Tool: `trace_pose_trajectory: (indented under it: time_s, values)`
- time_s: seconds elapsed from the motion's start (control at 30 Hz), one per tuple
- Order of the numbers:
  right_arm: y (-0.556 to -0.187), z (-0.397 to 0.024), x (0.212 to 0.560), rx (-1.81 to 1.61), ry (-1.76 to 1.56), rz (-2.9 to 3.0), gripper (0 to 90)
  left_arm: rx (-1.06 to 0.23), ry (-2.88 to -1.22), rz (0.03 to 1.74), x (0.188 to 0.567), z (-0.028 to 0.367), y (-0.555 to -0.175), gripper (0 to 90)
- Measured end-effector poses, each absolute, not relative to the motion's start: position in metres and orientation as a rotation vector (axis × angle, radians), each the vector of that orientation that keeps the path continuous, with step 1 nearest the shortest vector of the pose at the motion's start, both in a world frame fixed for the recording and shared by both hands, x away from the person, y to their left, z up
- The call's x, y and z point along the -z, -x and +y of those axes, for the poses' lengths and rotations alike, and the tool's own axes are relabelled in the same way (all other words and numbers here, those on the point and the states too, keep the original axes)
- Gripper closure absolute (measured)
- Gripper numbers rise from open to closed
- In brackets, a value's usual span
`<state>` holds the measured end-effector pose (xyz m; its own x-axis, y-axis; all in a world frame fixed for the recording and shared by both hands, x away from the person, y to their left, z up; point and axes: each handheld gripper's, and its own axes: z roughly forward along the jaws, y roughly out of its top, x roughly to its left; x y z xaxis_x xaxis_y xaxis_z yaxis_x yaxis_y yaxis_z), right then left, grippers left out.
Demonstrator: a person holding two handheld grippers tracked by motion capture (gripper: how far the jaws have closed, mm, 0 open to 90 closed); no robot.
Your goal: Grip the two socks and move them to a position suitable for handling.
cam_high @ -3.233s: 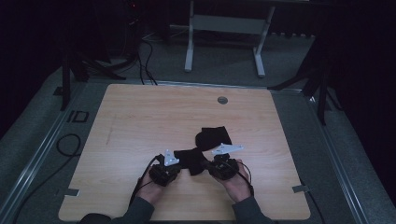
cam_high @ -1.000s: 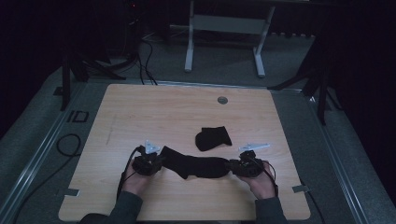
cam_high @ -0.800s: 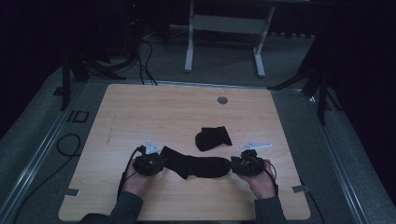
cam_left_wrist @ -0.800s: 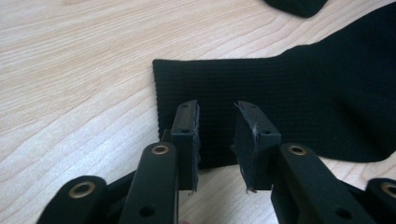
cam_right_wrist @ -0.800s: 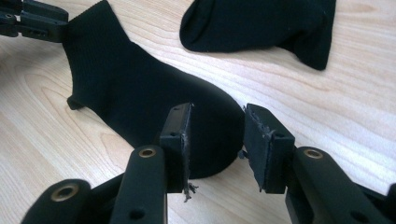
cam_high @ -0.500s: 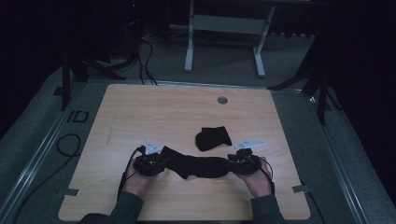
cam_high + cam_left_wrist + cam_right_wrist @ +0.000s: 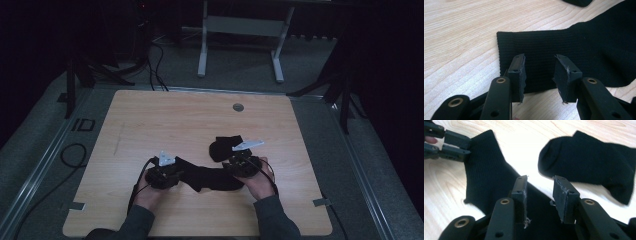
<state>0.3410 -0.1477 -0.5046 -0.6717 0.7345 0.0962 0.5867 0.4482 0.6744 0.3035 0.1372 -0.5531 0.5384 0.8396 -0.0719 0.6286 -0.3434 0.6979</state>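
The long black sock [image 7: 207, 176] lies stretched flat on the tabletop [image 7: 150, 120] near my edge, its ribbed cuff towards my left and its foot end towards my right; I judge it is laid out this way so it can be paired or folded with the second sock [image 7: 224, 146], which lies crumpled just beyond it, near my right side.

My left hand-held gripper [image 7: 539, 72] has just been opening: its jaws stand apart over the cuff, the fabric lying flat between them with neither pad pressing on it (a release, I reckon, now that the sock is straightened). My right hand-held gripper [image 7: 539, 195] hovers at the other end with its jaws apart as well; dark sock shows between and below the pads, and I cannot see them pinching it.

Both my hands [image 7: 150, 192] sit low at the near edge of the tabletop, forearms coming in from below, each hand-held gripper pointing inward and slightly forward along the sock.
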Motion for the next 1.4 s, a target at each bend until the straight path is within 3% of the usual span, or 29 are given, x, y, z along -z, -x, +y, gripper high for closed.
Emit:
trace_pose_trajectory:
  time_s: [0.83,1.4]
  values:
    - [-0.395,-0.09,0.534,-0.811,-1.132,2.565,67.9,-0.427,-2.123,1.108,0.555,0.123,-0.3,62.8]
    - [-0.403,-0.079,0.539,-0.7,-1.206,2.568,86.1,-0.434,-2.152,1.083,0.558,0.118,-0.299,63.1]
